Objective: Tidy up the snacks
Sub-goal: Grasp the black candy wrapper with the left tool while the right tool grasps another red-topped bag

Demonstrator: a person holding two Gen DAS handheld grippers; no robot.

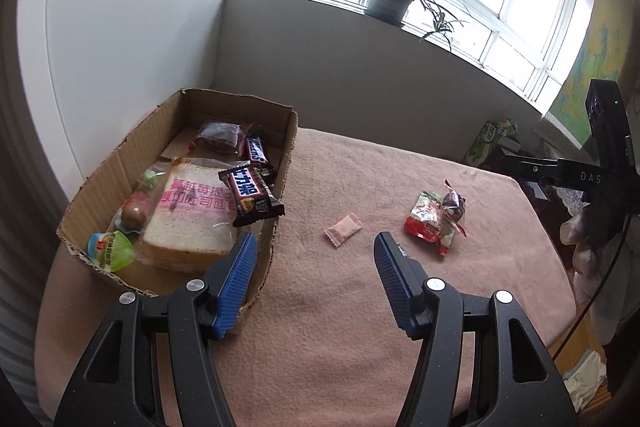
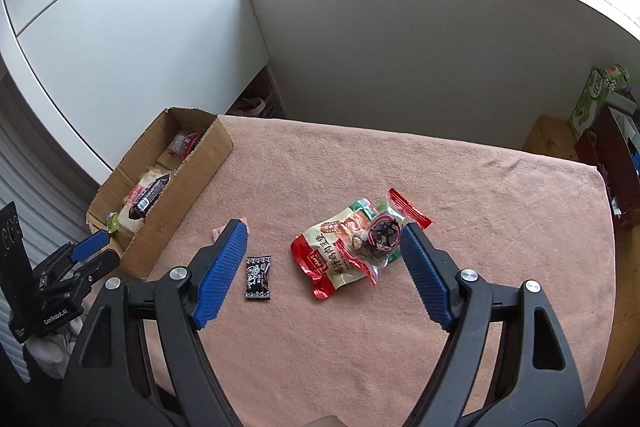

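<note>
The step in hand is collection of the loose snacks into the cardboard box (image 1: pixel 276 187), which stands at the far left corner of the table (image 1: pixel 360 307) and already holds a packet of sliced bread (image 1: pixel 188 219), two chocolate bars (image 1: pixel 250 195), jelly cups (image 1: pixel 110 251) and a dark wrapped cake (image 1: pixel 220 137). Four items remain on the pink cloth: a red-and-green pouch (image 2: pixel 332 259), a clear twist-wrapped sweet (image 2: pixel 382 239) lying on that pouch, a small black sachet (image 2: pixel 257 277) and a small pink sachet (image 1: pixel 343 229). The left tongs (image 1: pixel 316 247) hang released beside the near end of the box, nothing between the pads. The right tongs (image 2: pixel 323 239) are likewise spread wide and empty, poised over the pouch and sweet, which lie between the two blue pads in the right wrist view; the height above the cloth cannot be judged reliably through the fisheye lens. The next move probably calls for lowering the right tongs, closing on the pouch edge or the sweet alone, then carrying the load across to the box. Risk: the sweet may slide off the pouch.
</note>
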